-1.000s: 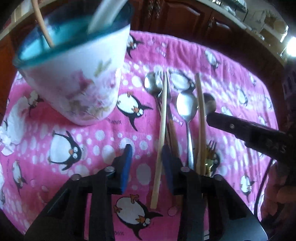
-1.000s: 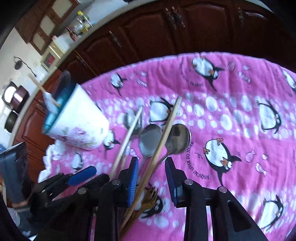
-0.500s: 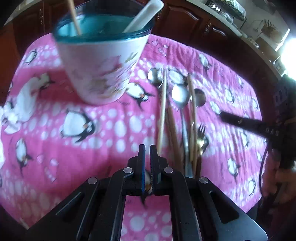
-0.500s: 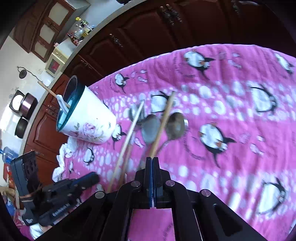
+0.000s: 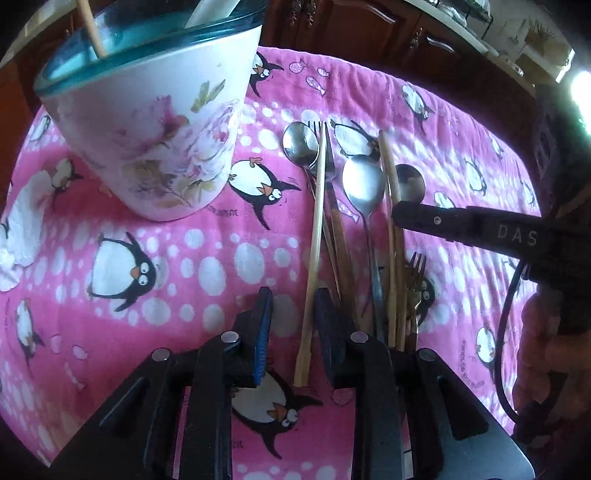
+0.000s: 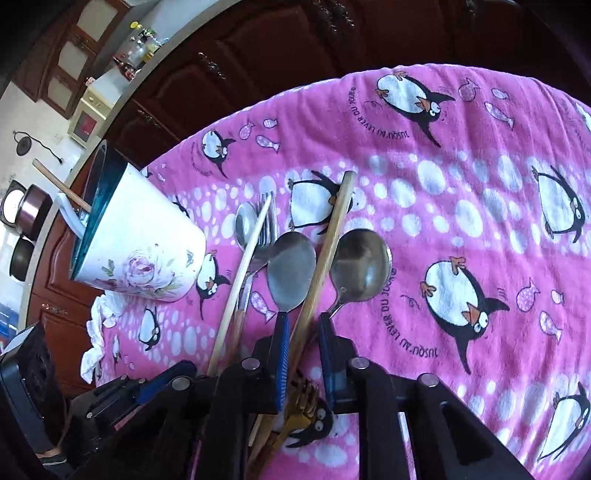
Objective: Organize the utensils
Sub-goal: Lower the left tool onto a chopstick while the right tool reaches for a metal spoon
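Note:
A white floral cup [image 5: 147, 140] with a teal rim stands at the far left and holds a wooden stick [image 5: 90, 29] and a white handle [image 5: 214, 11]. Spoons [image 5: 362, 184], forks [image 5: 415, 273] and two chopsticks lie side by side on the pink cloth. My left gripper [image 5: 293, 321] is low over the left chopstick [image 5: 317, 221]. Its jaws are opening, and the stick lies between the pads untouched. My right gripper [image 6: 303, 347] straddles the right chopstick [image 6: 332, 236]. Its jaws are also opening, with small gaps either side of the stick.
The pink penguin cloth [image 6: 461, 184] covers a round table whose far edge drops off before dark wooden cabinets [image 6: 258, 55]. Crumpled white tissue [image 6: 99, 321] lies at the left edge behind the cup. A hand [image 5: 546, 350] holds the right gripper [image 5: 402, 216].
Half a second ago both grippers were shut and held back from the utensils. Now both are close over them again, jaws apart, each with a chopstick between its pads.

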`<move>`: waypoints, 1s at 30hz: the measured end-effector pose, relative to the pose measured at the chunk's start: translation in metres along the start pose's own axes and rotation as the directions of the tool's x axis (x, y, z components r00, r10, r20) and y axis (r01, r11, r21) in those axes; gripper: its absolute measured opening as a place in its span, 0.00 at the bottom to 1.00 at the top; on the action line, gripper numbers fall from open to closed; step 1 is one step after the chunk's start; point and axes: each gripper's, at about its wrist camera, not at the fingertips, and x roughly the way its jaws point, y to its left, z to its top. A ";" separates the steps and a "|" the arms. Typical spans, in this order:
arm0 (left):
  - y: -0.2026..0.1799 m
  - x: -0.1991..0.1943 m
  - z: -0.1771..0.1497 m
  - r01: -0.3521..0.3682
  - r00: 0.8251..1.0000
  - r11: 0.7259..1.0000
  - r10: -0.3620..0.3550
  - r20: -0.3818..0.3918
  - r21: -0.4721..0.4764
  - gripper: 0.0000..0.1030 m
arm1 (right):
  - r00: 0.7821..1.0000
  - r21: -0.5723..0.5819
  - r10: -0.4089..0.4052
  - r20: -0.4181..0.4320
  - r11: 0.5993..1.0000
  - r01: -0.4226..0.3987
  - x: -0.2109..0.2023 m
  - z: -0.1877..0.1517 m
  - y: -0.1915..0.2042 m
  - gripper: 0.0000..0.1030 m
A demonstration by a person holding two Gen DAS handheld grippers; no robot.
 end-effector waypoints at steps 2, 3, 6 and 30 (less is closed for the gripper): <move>-0.001 -0.003 0.000 0.016 1.000 1.000 -0.016 0.001 0.008 0.04 | 1.000 0.003 0.021 0.006 1.000 -0.021 -0.007 -0.001 -0.001 0.02; -0.001 -0.008 -0.001 0.011 1.000 1.000 -0.011 0.006 0.010 0.03 | 0.999 0.008 0.036 0.015 0.999 -0.036 -0.013 -0.001 -0.001 0.02; 0.008 -0.024 -0.010 0.047 0.999 0.999 -0.047 0.013 -0.005 0.02 | 0.994 0.023 0.101 0.034 0.995 -0.101 -0.035 -0.005 -0.003 0.01; 0.011 -0.011 -0.006 -0.010 1.000 1.000 0.010 -0.011 -0.003 0.01 | 0.995 0.082 0.092 0.024 0.992 -0.094 -0.035 -0.001 -0.010 0.08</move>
